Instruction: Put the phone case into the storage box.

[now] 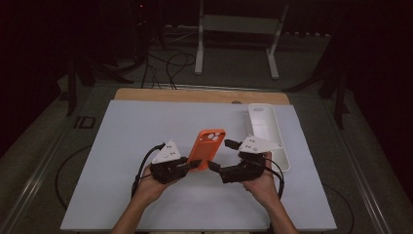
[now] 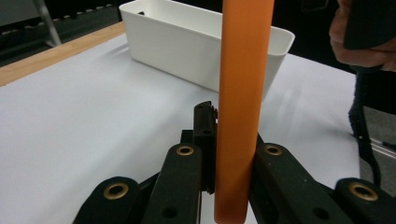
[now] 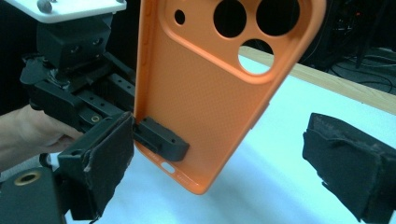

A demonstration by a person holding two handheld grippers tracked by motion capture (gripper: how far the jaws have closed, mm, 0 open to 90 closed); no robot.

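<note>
Your left gripper (image 1: 195, 164) is clamped on the lower edge of the orange phone case (image 1: 207, 147), holding it lifted off the table, edge-on to that hand and tilted so the camera holes point away from you. In the left gripper view the case (image 2: 243, 107) runs straight up between the jaws, which press both faces near the bottom. Keep that grip firm and low, so the rest of the case stays free.

Your right gripper (image 1: 213, 166) stands released: in the right gripper view its two padded jaws are spread wide, one pad (image 3: 100, 163) just beside the near edge of the case (image 3: 205, 98) and the other well off to the side, with nothing pressed between them. If you mean to take the case over or steady it, I would bring those pads onto the free long side, clear of the left jaw (image 3: 161, 138) that reaches into the case's hollow, and close only once both pads sit flat on the case. Don't loosen the left hand before the right one has it.

Farther back, to the right, a long white bin (image 1: 268, 134) lies on the white table (image 1: 126, 146). Its inside looks empty as far as it shows.
</note>
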